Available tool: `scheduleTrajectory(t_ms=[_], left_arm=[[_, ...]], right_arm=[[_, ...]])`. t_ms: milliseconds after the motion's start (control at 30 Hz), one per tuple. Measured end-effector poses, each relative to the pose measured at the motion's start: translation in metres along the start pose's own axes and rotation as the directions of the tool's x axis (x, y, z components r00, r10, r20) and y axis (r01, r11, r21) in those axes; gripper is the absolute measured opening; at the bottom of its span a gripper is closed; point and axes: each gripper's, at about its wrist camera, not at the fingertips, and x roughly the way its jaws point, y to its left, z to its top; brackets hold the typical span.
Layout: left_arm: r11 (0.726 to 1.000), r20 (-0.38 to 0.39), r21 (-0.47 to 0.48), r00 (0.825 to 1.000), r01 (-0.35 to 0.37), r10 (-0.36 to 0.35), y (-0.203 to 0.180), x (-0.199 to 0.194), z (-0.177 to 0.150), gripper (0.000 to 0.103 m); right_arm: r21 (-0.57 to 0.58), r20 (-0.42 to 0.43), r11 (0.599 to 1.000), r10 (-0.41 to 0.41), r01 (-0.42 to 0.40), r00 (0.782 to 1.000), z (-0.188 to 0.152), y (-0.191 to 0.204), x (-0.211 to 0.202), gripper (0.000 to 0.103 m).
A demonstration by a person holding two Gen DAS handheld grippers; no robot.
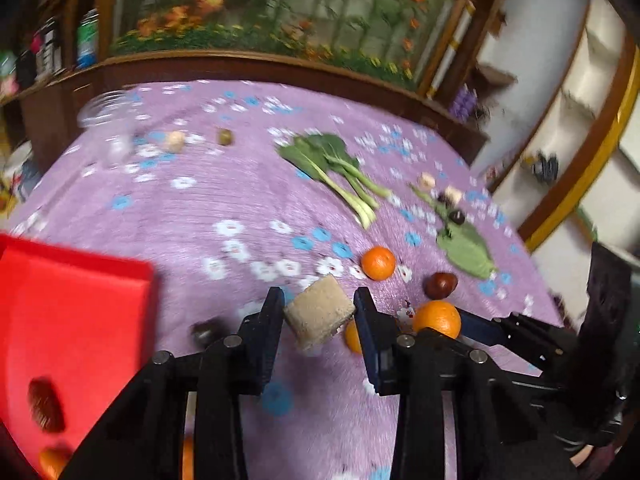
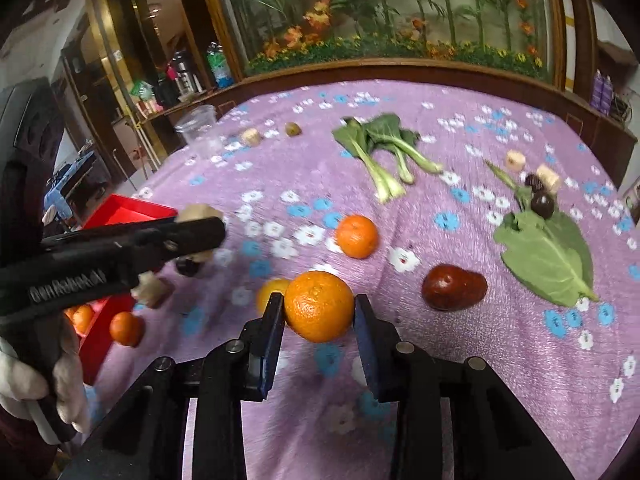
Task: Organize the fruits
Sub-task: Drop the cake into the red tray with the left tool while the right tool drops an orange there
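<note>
The left claw [image 1: 319,312] is clamped on a tan cube-shaped chunk [image 1: 319,317], lifted off the purple flowered desk [image 1: 248,200]; the red tray [image 1: 76,312] lies just to its left. The right claw [image 2: 319,310] is closed on an orange [image 2: 319,306]. Another orange [image 2: 356,237] sits just beyond it, a dark red fruit [image 2: 454,286] to its right.

My own fingers [image 1: 276,316] are hiding part of an orange [image 1: 353,336] beside the red tray [image 1: 80,300], whose left side the frame is cutting off; a dark blurred thing [image 1: 206,330] near that tray I cannot identify.
</note>
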Motion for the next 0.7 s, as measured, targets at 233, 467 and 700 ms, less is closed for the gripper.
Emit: scheduleTrajectory(t_ms=[233,467,700], left_arm=[[0.982,0.112,-0.174,0.989,-0.077,0.097,0.071,-0.079,-0.02,0.035],[0.905,0.148,-0.321,0.93,-0.278,0.338,0.158,-0.131,-0.045,0.035],[0.857,0.099,-0.404,0.916,-0.32,0.388,0.213,-0.132,-0.067,0.035]], right_arm=[[-0.069,0.022,0.996,0.05,-0.049,0.999,0.011,0.05,-0.023,0.038],[-0.148,-0.023,0.978,0.147,-0.149,0.989,0.017,0.129,-0.006,0.038],[-0.215,-0.099,0.949,0.215,-0.232,0.972,0.021,0.206,0.036,0.038]])
